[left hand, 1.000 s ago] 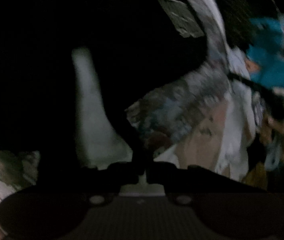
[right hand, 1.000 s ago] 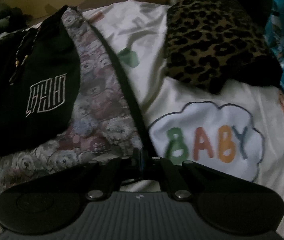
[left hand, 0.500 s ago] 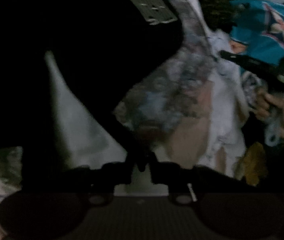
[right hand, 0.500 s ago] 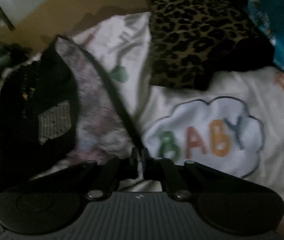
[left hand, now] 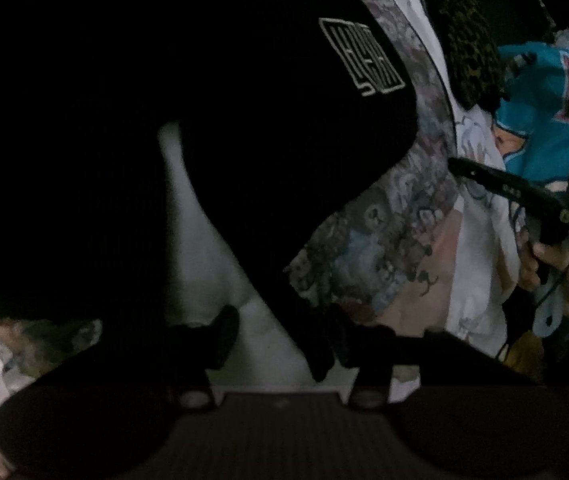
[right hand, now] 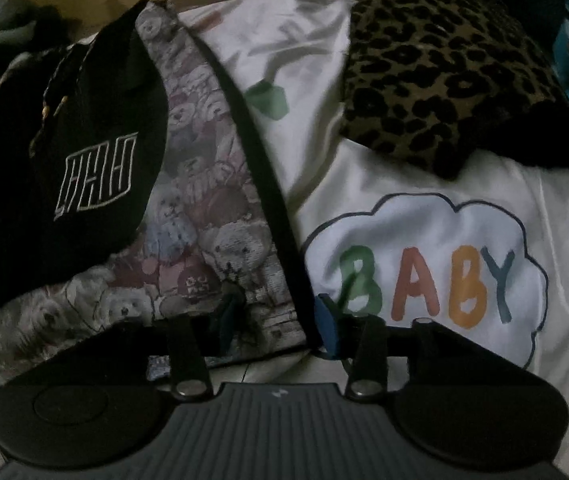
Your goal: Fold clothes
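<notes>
Since the earlier frames both sets of jaws have been parted: the left gripper [left hand: 274,340], then pinched on a dark strip of cloth, has just been opening, and that strip now lies loose between its spread fingers, apparently no longer pressed; the right gripper [right hand: 276,320], shut a second ago on the black trim, has been opened a little, and the trim is seen between its fingers, though whether it is pressed cannot be told.

The task's thing, a black garment [right hand: 64,168] with a white outlined logo, is laid over its bear-print lining [right hand: 204,216] on a white BABY blanket [right hand: 424,264], at the left of the right wrist view; in the left wrist view it fills the upper left, very dark.

The step in hand is judged to be the release after a fold has been laid down; the fold seems only partly made, since the lining is left showing. The next move would call for a fresh grasp on an outer edge, so that it can be carried across the body.

A leopard-print cushion [right hand: 444,64] rests on the blanket just beyond, and a teal cloth [left hand: 544,112] lies to the right; both could crowd a wide fold; the black trim [right hand: 260,168] could snag a finger.
</notes>
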Action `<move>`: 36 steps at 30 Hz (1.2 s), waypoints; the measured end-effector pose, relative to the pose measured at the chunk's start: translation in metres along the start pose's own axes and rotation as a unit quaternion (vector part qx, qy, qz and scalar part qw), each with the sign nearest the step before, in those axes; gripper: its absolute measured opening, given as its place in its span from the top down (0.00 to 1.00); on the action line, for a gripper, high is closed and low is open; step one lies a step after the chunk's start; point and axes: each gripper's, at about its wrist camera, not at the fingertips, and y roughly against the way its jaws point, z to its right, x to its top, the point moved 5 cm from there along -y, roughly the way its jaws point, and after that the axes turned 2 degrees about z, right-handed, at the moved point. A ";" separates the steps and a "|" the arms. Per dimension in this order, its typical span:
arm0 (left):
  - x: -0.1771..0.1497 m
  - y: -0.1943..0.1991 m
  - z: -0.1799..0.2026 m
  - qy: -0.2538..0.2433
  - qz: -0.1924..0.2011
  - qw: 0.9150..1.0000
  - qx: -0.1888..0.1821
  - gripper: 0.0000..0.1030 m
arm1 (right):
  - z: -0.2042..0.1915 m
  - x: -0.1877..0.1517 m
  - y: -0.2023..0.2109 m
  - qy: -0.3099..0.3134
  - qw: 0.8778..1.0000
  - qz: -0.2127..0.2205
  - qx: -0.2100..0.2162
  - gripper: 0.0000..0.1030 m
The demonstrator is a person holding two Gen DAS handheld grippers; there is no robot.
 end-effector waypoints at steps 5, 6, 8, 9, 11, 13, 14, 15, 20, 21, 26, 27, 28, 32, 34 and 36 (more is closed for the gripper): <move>-0.001 0.003 -0.001 -0.002 -0.002 1.000 -0.002 0.47 | 0.004 0.008 0.011 0.012 1.000 0.009 -0.011 0.96; -0.001 0.003 -0.002 -0.001 -0.002 1.000 -0.003 0.47 | 0.007 0.009 0.013 0.012 1.000 0.012 -0.016 0.96; -0.001 0.004 -0.003 0.001 -0.001 1.000 -0.003 0.47 | 0.014 0.010 0.015 -0.002 1.000 0.013 -0.024 0.98; -0.002 0.004 -0.004 0.001 0.000 1.000 -0.004 0.47 | 0.018 0.011 0.016 -0.010 0.999 0.013 -0.029 0.98; -0.002 0.005 -0.003 0.003 0.003 1.000 -0.009 0.45 | 0.025 0.012 0.015 -0.023 0.999 0.008 -0.037 0.98; -0.001 0.005 -0.002 0.005 0.005 1.000 -0.017 0.44 | 0.027 0.011 0.013 -0.025 0.999 0.000 -0.033 0.98; 0.000 0.004 0.000 0.005 0.006 1.000 -0.021 0.42 | 0.028 0.010 0.012 -0.026 0.999 -0.004 -0.032 0.98; 0.000 0.003 0.001 0.001 0.005 1.000 -0.022 0.41 | 0.027 0.011 0.012 -0.026 0.999 -0.004 -0.027 0.97; 0.000 -0.005 0.010 -0.019 0.006 1.000 -0.023 0.39 | 0.029 0.017 0.020 -0.036 0.999 0.014 -0.031 0.70; 0.000 -0.006 0.011 -0.021 0.007 0.999 -0.025 0.39 | 0.031 0.019 0.022 -0.040 0.998 0.020 -0.036 0.56; 0.000 -0.009 0.017 -0.030 0.008 0.999 -0.016 0.56 | 0.031 0.021 0.009 -0.046 0.999 0.008 -0.017 0.52; 0.000 -0.010 0.017 -0.030 0.006 0.999 -0.014 0.72 | 0.028 0.019 0.005 -0.040 0.999 0.002 -0.013 0.53; -0.001 -0.011 0.015 -0.024 0.000 1.000 -0.016 0.81 | 0.023 0.017 0.000 -0.031 0.999 -0.007 -0.013 0.53; -0.003 -0.015 0.014 -0.004 -0.018 0.999 -0.034 0.92 | 0.002 0.011 -0.008 0.031 0.999 -0.028 -0.025 0.87; -0.004 -0.014 0.021 -0.020 -0.019 0.999 -0.037 0.94 | 0.001 0.014 -0.005 0.026 0.999 -0.031 -0.016 0.96; -0.005 -0.013 0.028 -0.034 -0.020 0.998 -0.041 0.95 | 0.004 0.016 -0.001 0.023 0.999 -0.027 -0.021 0.96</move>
